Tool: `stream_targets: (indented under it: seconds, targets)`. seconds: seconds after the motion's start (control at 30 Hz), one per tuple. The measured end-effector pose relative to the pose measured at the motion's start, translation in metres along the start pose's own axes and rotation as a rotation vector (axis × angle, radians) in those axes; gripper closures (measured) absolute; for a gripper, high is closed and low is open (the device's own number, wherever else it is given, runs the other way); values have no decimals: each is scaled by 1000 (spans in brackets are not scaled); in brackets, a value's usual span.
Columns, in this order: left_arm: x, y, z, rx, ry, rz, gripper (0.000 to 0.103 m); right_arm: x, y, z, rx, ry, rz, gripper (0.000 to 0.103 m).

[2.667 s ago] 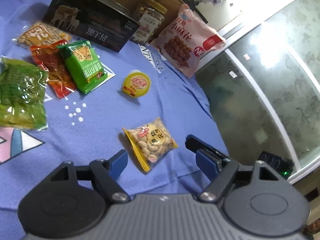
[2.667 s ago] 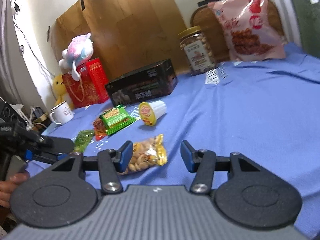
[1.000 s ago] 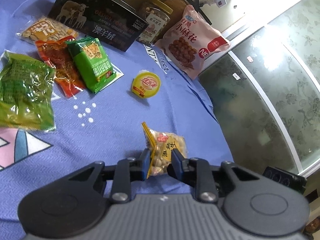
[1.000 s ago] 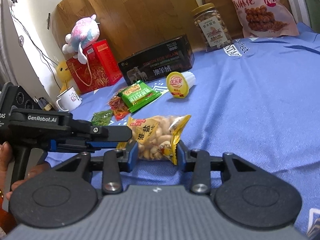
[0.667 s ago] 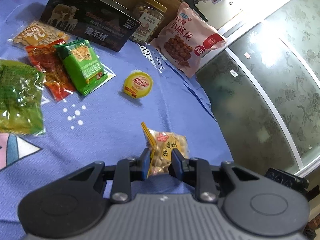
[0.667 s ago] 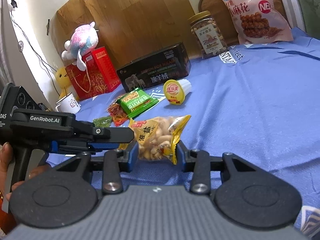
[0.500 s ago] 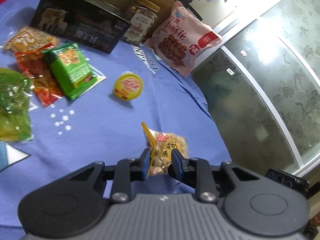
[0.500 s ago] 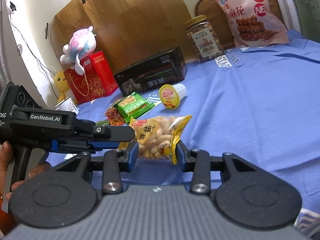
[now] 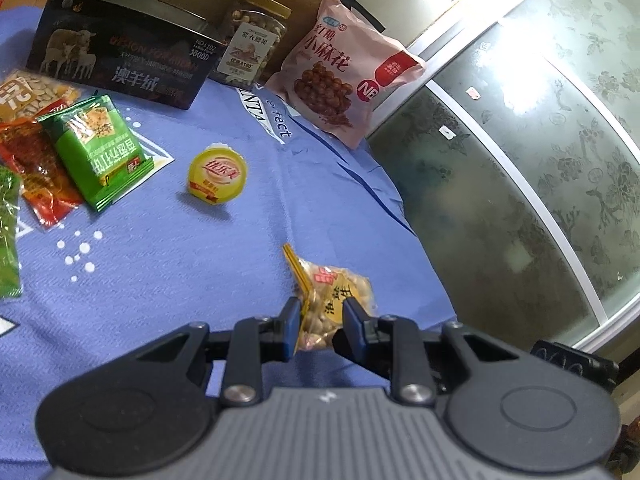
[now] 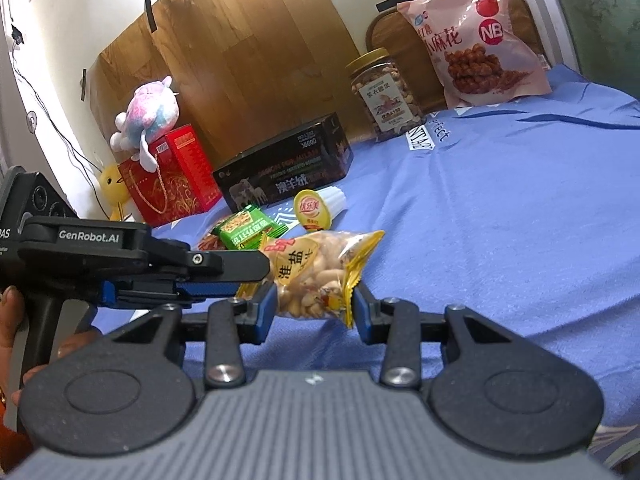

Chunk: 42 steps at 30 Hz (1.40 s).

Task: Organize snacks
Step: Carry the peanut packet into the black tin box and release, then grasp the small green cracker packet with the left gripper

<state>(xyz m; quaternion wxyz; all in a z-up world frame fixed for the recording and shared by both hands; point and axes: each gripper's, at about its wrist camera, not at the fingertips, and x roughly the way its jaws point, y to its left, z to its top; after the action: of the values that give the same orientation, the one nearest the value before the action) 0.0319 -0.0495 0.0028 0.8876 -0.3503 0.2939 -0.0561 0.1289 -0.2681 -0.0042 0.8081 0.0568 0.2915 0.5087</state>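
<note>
- Blue cloth (image 9: 160, 280) under you reads "fect".
- Your left gripper (image 9: 318, 322) and right gripper (image 10: 314, 308) both pinch the peanut packet (image 10: 316, 272), lifted off it.
- "GenRobot.AI" marks your left tool.

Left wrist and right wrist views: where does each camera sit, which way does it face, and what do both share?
Left wrist: on left gripper, facing the glass door; its fingers clamp the peanut packet.
Right wrist: on right gripper, facing the wood-panelled wall; left gripper and hand show.
Shared: packet, black box, nut jar.
</note>
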Motion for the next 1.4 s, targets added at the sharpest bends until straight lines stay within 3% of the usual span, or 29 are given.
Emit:
stream_targets:
  seconds: [0.2,0.43,0.73,0.9,0.93,1.03,1.1,1.27,1.4]
  targets:
    - [-19,3,10,8,-54,5,80,10,12,15,-26,-6,43,60]
    - [-48,16,54,38,-165,40,80,52,34,57,-93,-39,103,60]
    - [-48,63,172,42,-301,135,79,177,34,159,-79,-22,201,59]
    - [-32,115,216,-43,-320,253,64,247,38,181,-106,47,155,54]
    - [-34,126,217,-76,-316,269,64,246,34,179,-93,49,139,53]
    - [-55,141,199,-89,-325,233,62,219,17,164,-37,74,229,52]
    - [-65,144,181,-89,-292,193,61,208,14,148,-45,140,270,52]
    - [-74,139,132,-93,-210,105,63,206,22,102,-119,324,267,52]
    - [-74,126,99,-55,-175,81,64,183,47,79,-223,332,316,52]
